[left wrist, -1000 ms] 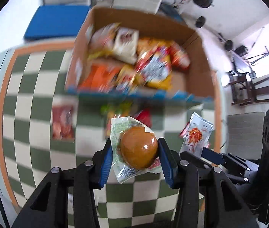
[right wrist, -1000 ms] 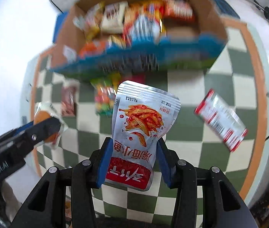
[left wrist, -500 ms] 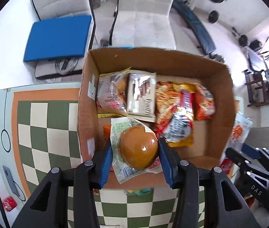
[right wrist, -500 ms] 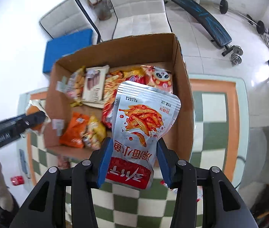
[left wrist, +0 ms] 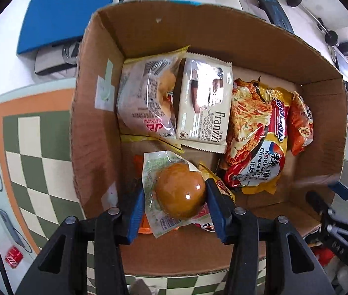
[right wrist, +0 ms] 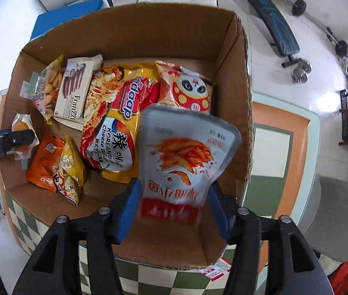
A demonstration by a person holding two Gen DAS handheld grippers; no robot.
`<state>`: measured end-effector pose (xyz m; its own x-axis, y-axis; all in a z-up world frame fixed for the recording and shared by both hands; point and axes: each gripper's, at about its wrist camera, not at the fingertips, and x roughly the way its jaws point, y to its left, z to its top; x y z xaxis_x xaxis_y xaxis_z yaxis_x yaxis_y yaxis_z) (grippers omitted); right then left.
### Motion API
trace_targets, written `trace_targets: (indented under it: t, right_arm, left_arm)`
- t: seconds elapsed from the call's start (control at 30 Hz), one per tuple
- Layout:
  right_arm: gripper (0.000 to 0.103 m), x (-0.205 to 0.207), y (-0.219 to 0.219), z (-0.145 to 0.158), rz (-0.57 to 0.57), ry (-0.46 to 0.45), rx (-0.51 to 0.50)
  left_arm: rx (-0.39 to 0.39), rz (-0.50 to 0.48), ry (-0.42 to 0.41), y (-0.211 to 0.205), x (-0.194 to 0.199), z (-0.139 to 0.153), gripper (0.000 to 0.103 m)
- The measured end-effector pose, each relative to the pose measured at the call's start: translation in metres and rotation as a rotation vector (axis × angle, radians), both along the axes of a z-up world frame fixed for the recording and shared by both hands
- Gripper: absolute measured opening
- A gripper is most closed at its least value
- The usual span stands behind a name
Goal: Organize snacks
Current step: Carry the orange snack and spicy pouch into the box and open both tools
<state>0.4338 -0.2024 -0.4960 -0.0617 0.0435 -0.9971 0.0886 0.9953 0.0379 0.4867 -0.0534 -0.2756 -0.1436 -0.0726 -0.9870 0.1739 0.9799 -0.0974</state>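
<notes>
An open cardboard box (left wrist: 95, 147) (right wrist: 238, 98) holds several snack packets. My left gripper (left wrist: 174, 191) hangs over the box's near left corner, with a clear-wrapped brown bun (left wrist: 180, 196) still between its blue pads; its jaws are opening slightly. In the right wrist view the same gripper (right wrist: 21, 135) and the bun (right wrist: 22, 123) show at the left edge. My right gripper (right wrist: 173, 185) is over the box's near right part, jaws opening. The silver fish-snack pouch (right wrist: 183, 152) sits blurred and tilted between its pads, which stand clear of it.
In the box lie a bread packet (left wrist: 147, 98), a Franzzi cookie pack (left wrist: 203, 103), a noodle packet (left wrist: 255, 152), a panda packet (right wrist: 188, 88) and orange (right wrist: 43, 162) and yellow (right wrist: 69, 169) packets. A red-white packet (right wrist: 215, 269) lies on the checkered table (left wrist: 26, 159). A red can (left wrist: 12, 259) lies at the left.
Both grippers moved from above the table to over the box and sank lower. The right jaws have spread and the silver pouch has come loose and tilted. The bun stays between the left pads.
</notes>
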Motion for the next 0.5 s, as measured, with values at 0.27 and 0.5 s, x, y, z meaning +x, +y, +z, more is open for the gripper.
trace_targets:
  t: [0.27, 0.5]
  right_arm:
    - [0.091, -0.004, 0.001, 0.000, -0.031, 0.007, 0.033]
    - [0.092, -0.017, 0.005, 0.011, -0.060, -0.039, 0.065]
  left_arm:
    - [-0.022, 0.039, -0.027, 0.012, 0.000, 0.010, 0.086]
    - [-0.057, 0.011, -0.147, 0.008, -0.022, 0.041, 0.086]
